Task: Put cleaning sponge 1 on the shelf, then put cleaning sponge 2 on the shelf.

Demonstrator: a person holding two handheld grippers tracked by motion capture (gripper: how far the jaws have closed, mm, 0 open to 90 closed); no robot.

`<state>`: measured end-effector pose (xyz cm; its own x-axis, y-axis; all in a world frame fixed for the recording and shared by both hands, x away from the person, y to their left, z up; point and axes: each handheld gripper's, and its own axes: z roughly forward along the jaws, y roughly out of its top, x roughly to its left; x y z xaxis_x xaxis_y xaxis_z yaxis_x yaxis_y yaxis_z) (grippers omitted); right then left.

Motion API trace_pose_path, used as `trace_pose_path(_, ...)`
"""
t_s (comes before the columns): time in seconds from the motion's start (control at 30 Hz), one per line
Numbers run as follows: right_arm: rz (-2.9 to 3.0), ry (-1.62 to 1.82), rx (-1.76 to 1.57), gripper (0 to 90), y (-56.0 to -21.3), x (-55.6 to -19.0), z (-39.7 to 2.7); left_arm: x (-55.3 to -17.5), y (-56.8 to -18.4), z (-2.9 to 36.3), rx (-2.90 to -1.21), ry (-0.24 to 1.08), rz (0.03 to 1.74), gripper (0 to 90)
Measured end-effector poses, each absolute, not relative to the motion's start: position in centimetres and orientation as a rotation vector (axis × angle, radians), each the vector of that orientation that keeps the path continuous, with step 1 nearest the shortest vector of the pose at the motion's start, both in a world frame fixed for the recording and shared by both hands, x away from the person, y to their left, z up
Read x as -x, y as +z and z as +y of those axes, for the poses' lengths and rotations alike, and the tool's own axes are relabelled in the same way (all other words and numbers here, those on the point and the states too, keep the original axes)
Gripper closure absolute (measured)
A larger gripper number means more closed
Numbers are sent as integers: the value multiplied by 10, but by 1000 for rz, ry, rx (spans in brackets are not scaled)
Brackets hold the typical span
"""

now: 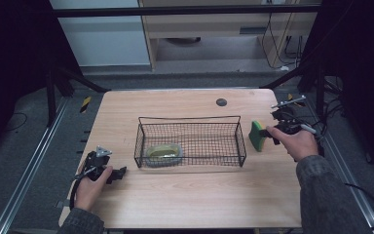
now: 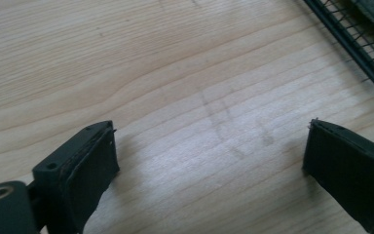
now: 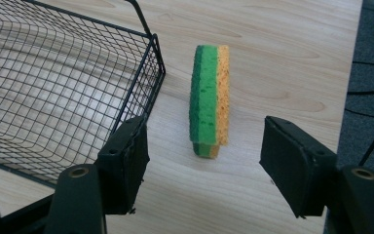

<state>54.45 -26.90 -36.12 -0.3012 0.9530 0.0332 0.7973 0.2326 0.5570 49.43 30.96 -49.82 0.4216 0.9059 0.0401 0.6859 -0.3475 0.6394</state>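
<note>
Near the right edge of the desk (image 1: 185, 195), just beside the right end of the wire basket (image 1: 241, 141), a green and yellow sponge (image 3: 209, 100) is seen standing on its narrow edge, and the right gripper (image 3: 204, 165) is held around it with its jaws apart, so the pads are not pressed on the sponge. Close to the left front corner of the desk, the left gripper (image 2: 209, 161) is held low over bare wood with its jaws wide open and nothing between them. A shallow dish (image 1: 164, 153) is seen in the basket's left part.
</note>
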Motion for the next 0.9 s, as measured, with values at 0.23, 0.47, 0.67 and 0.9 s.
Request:
trace_pose_path(0.23, 2199, 622, -1680, 316, -371, -568, -261, -496, -503, 313, -2094, 542, 1333, 0)
trace_pose_path(0.47, 2196, 545, -1750, 321, -385, -588, -263, -494, -507, 314, -2056, 563, 1324, 0)
trace_pose_path(0.67, 2227, 559, -1761, 386, -389, -598, -261, -493, -508, 314, -2046, 570, 1317, 0)
trace_pose_path(0.9, 2278, 475, -1750, 506, -399, -602, -252, -493, -508, 314, -2041, 575, 1317, 0)
